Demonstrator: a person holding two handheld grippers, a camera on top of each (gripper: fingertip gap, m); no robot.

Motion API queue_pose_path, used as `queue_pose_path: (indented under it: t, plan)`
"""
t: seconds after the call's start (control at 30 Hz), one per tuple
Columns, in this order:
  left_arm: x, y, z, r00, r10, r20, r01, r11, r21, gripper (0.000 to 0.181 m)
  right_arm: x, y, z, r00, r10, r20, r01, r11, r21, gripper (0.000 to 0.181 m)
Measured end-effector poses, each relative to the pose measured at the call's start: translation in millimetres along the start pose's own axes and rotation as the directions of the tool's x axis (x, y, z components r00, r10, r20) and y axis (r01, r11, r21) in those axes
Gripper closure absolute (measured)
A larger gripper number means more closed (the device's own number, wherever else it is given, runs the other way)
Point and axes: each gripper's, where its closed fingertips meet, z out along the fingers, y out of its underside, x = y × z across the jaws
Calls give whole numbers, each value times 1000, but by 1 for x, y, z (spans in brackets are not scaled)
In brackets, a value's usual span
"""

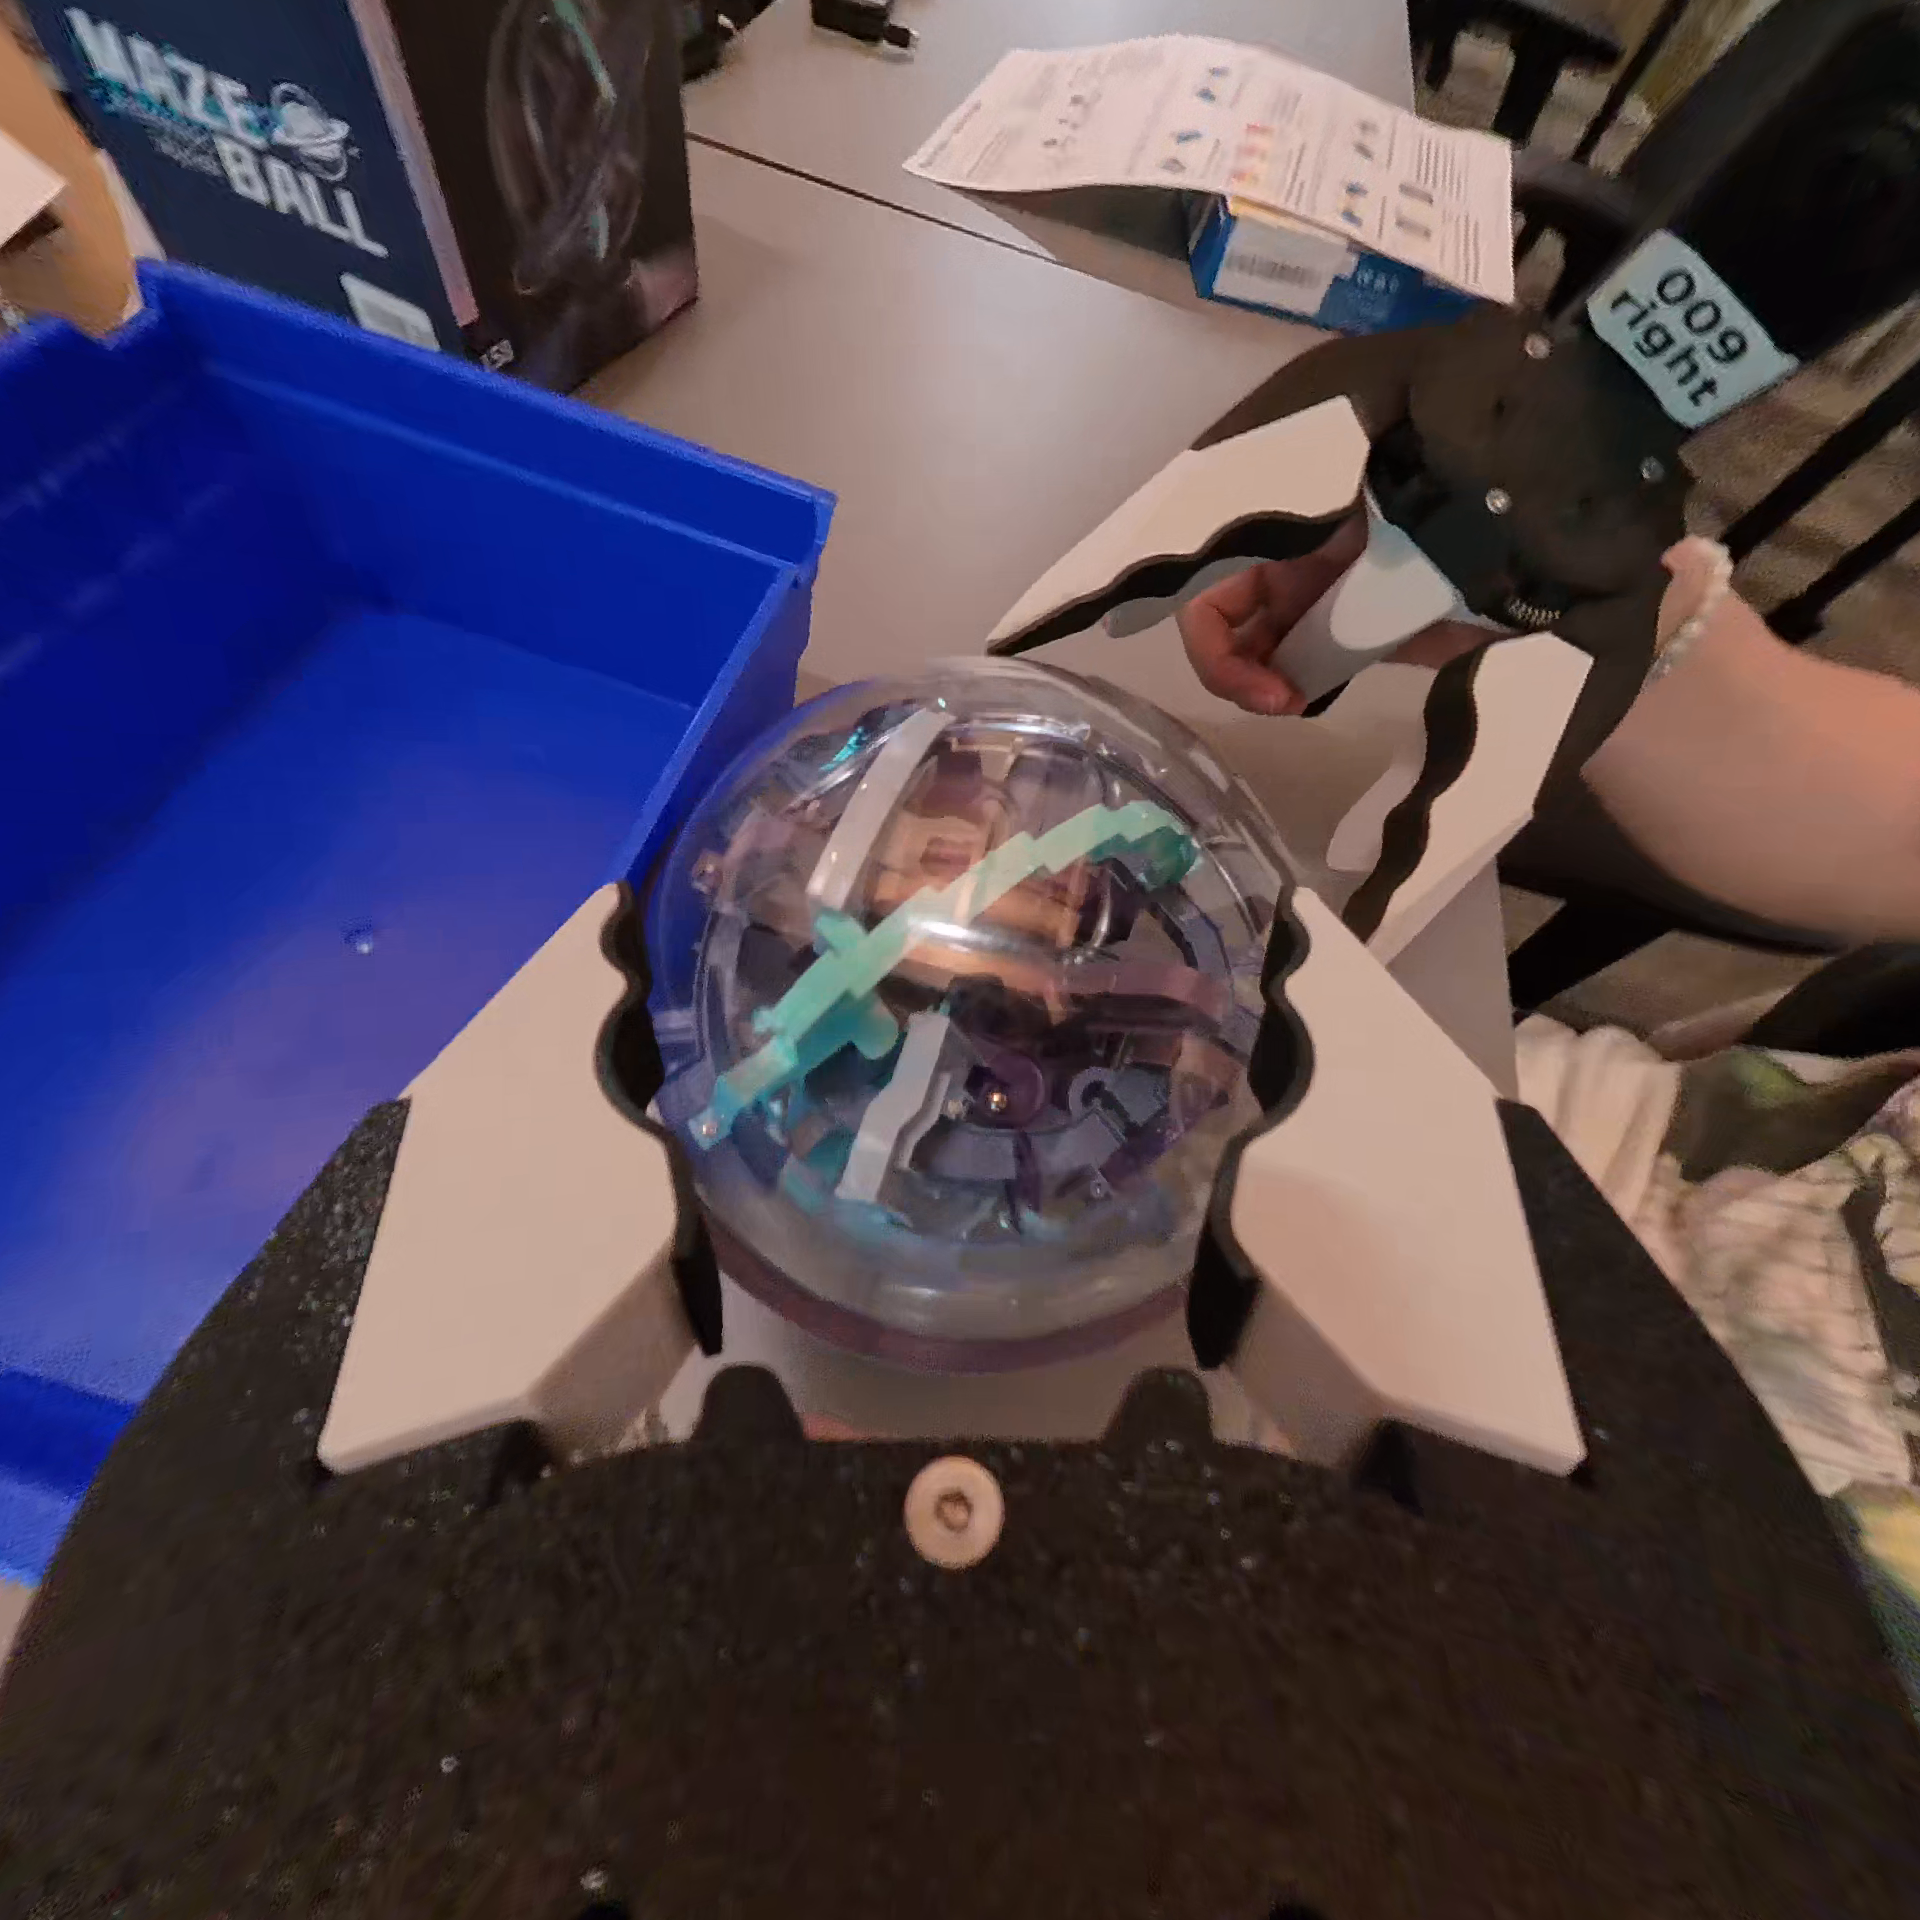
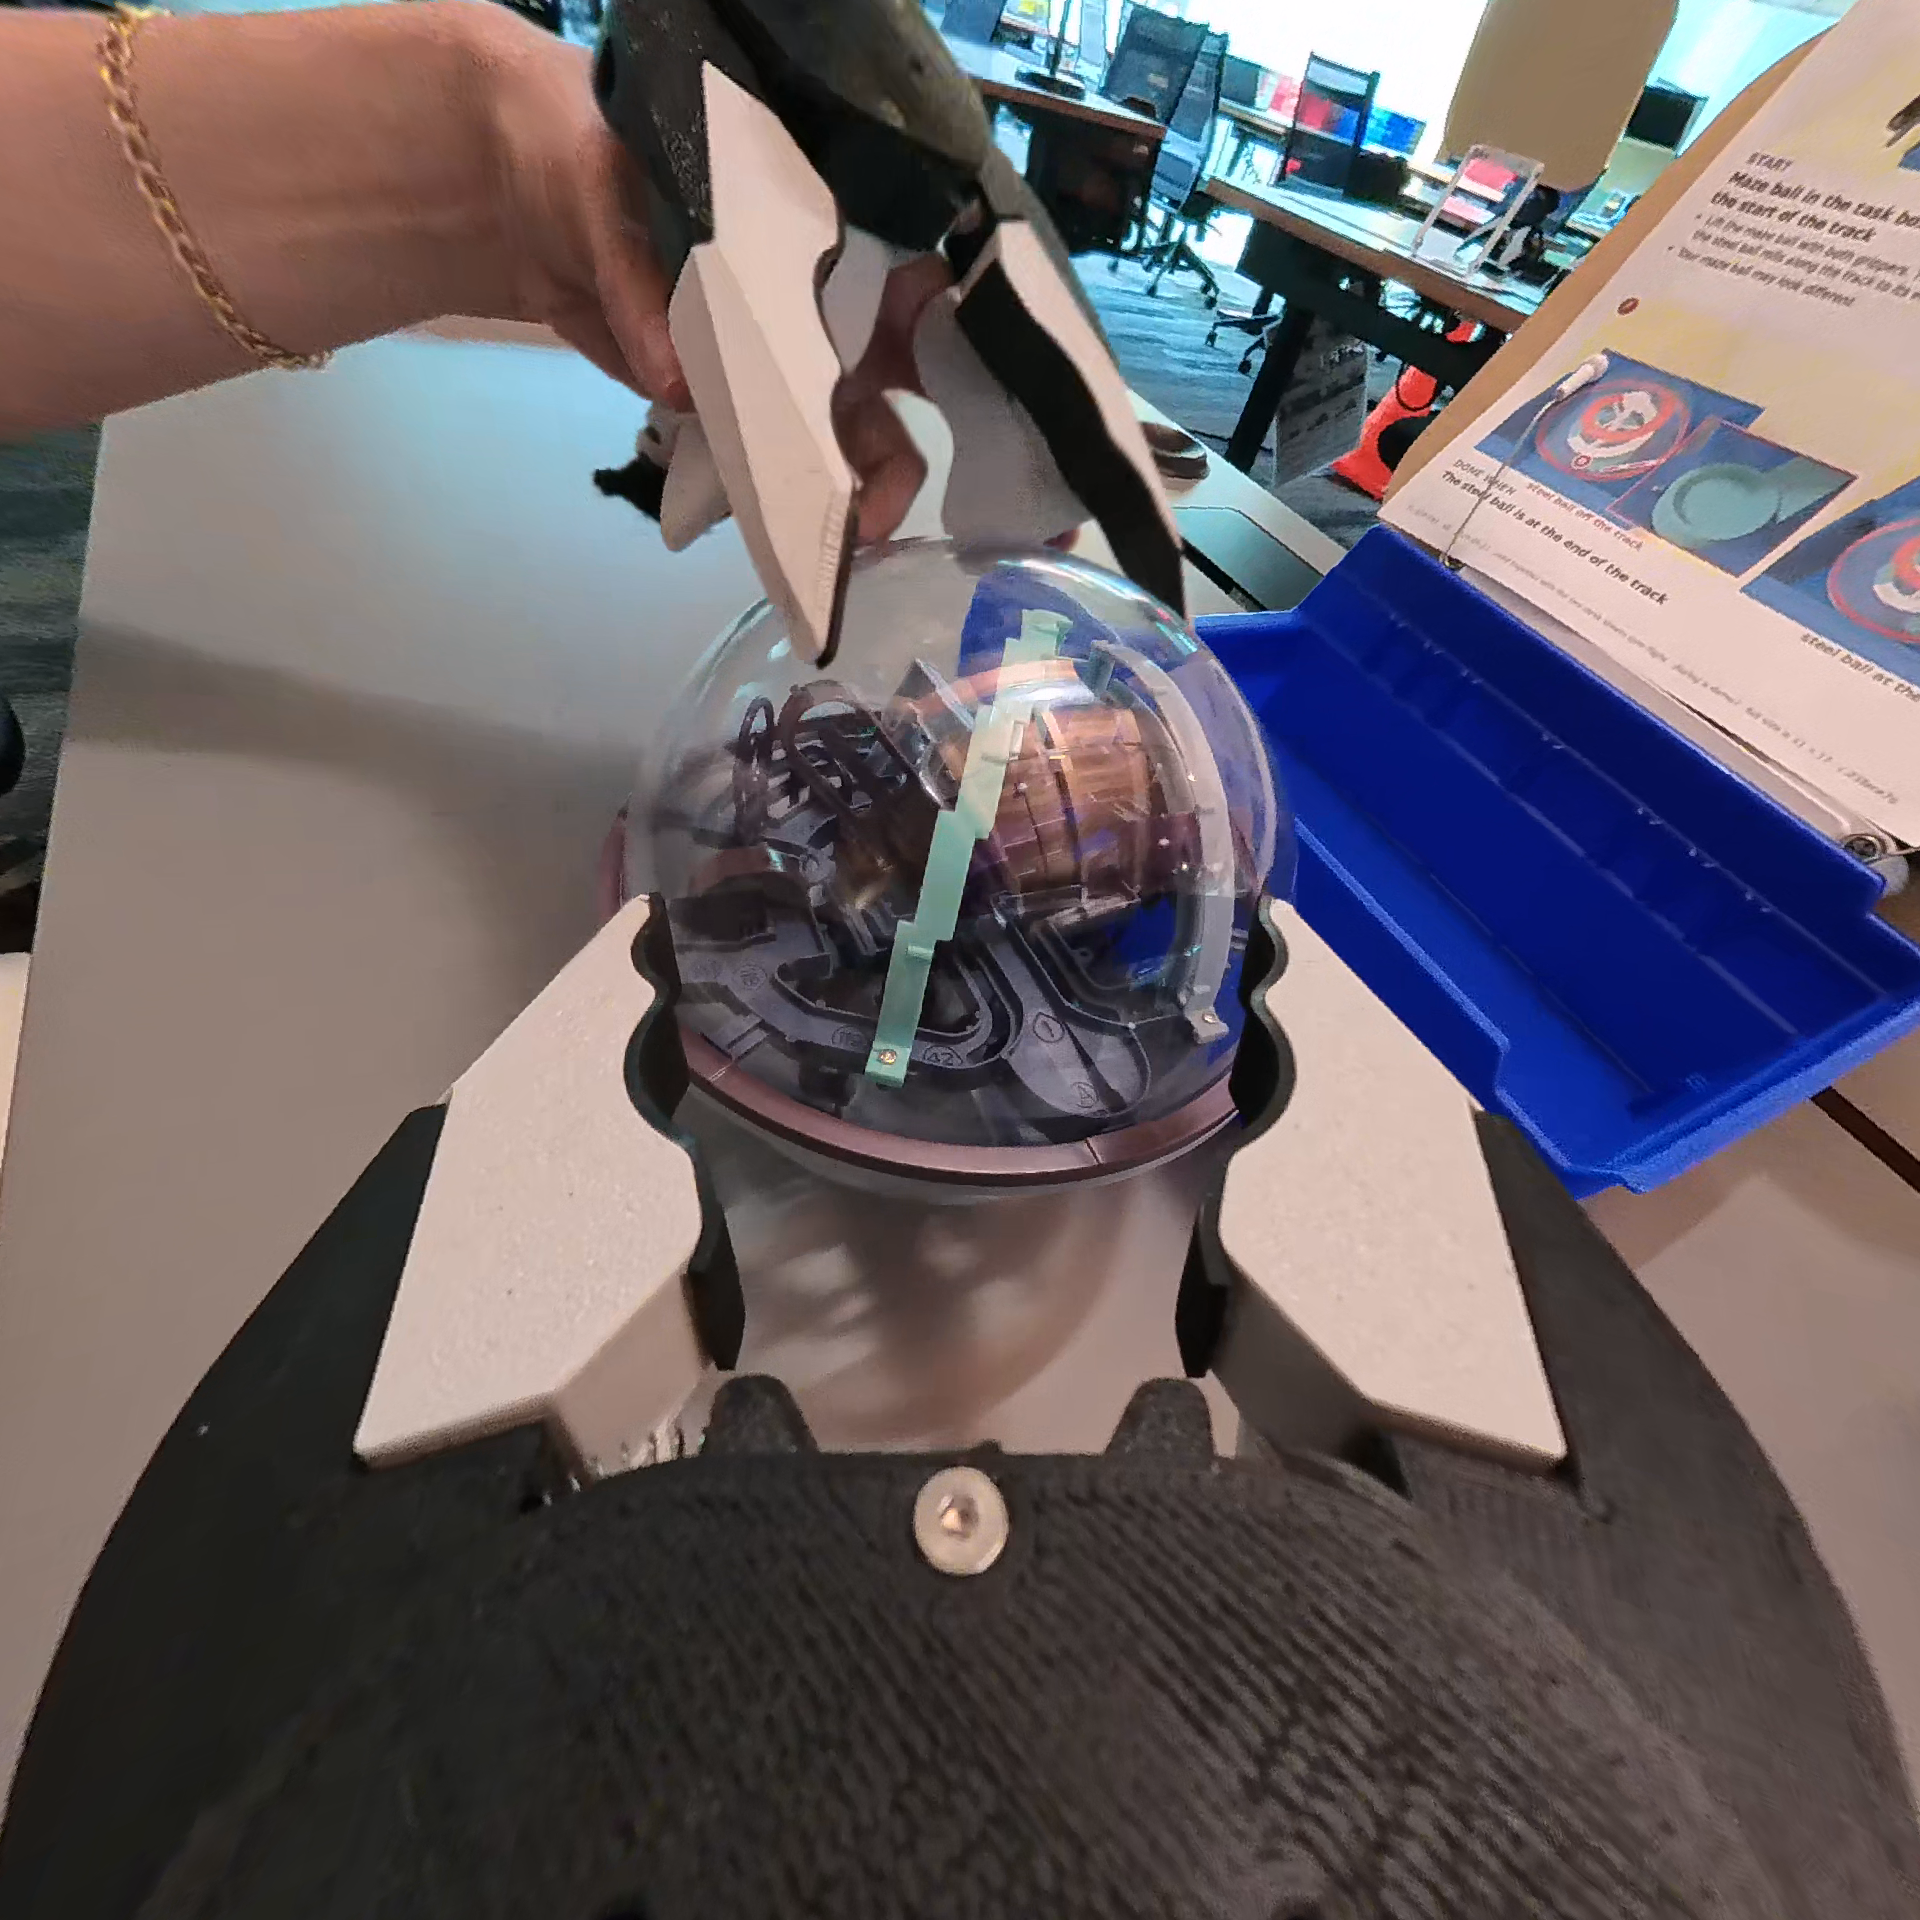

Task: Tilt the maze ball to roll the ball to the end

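Observation:
The maze ball (image 1: 966,997) is a clear sphere with teal, grey and purple tracks inside and a purple band round its middle. My left gripper (image 1: 956,904) is shut on the maze ball, with a white finger pressed on each side. A small shiny steel ball (image 1: 997,1099) sits in a purple cup low inside the sphere. My right gripper (image 2: 956,914) is shut on the maze ball (image 2: 966,883) from the opposite side. Each gripper also shows in the other's view, at the ball's far side: the right (image 1: 1179,784) and the left (image 2: 997,629).
An open blue bin (image 1: 416,727) stands right beside the ball, and it also shows in the right wrist view (image 2: 1558,883). The dark toy box (image 1: 364,156) and a printed sheet (image 1: 1226,156) lie farther back on the grey table (image 1: 914,416). An instruction board (image 2: 1714,364) leans over the bin.

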Motion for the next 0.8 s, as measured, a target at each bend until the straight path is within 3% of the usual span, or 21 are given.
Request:
queue_pose_path:
  t: [0.2, 0.5, 0.63, 0.8]
  plan:
    - [3, -1, 16, 999, 10, -48, -14, 996, -88, 65, 0, 2, 2, 1000, 4, 0, -4, 1000, -11, 71]
    - [-15, 4, 7, 953, -300, 38, 302, 951, -73, 67, -11, 2, -9, 990, -56, -127, 58, 998, 9, 73]
    - [-16, 5, 6, 931, -357, 71, 362, 930, -68, 67, -15, 6, 0, 958, -180, -222, 183, 983, -5, 72]
    - [-12, 5, 6, 932, -345, 113, 356, 929, -102, 67, -15, 12, 9, 935, -278, -220, 273, 960, -55, 65]
